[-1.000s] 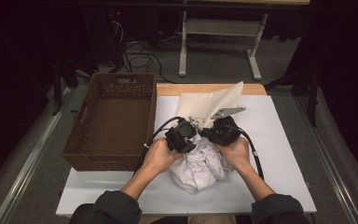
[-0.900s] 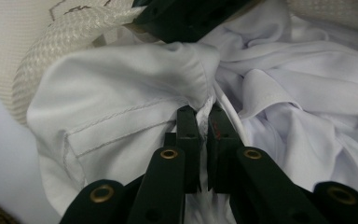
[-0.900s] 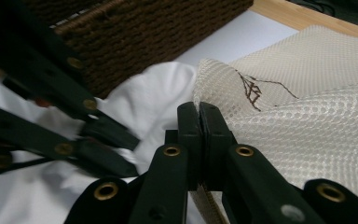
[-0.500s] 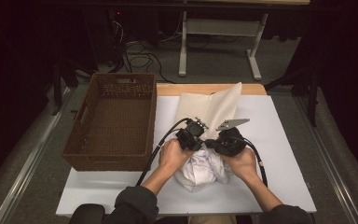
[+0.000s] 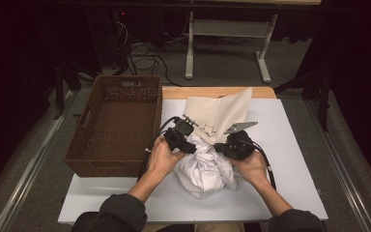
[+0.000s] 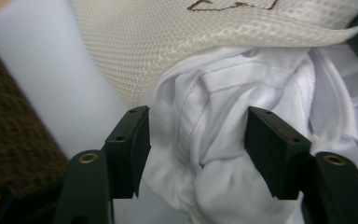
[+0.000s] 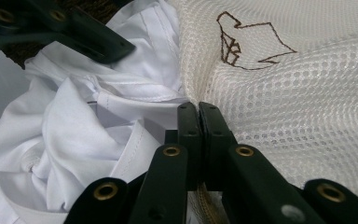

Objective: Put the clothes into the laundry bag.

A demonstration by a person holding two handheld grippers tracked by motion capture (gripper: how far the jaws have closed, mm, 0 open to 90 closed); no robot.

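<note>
At the centre of the frame, the crumpled white garment point(image 5: 204, 166) lies on the counter point(image 5: 290, 145), partly under the mesh bag point(image 5: 220, 113). The left hand-held gripper point(image 6: 193, 140) has just been opening, its jaws apart around a fold of garment without pressing it. The right hand-held gripper point(image 7: 198, 114) is clamped shut at the bag's edge.

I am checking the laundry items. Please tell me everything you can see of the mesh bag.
The mesh bag is cream netting with fine round holes and a small brown stitched outline on its side. It lies on the white table, right of the basket, one corner raised. The white garment bunches against its near edge. The right tool is shut on the bag's edge; the left tool stands open around garment folds, having just opened.
</note>
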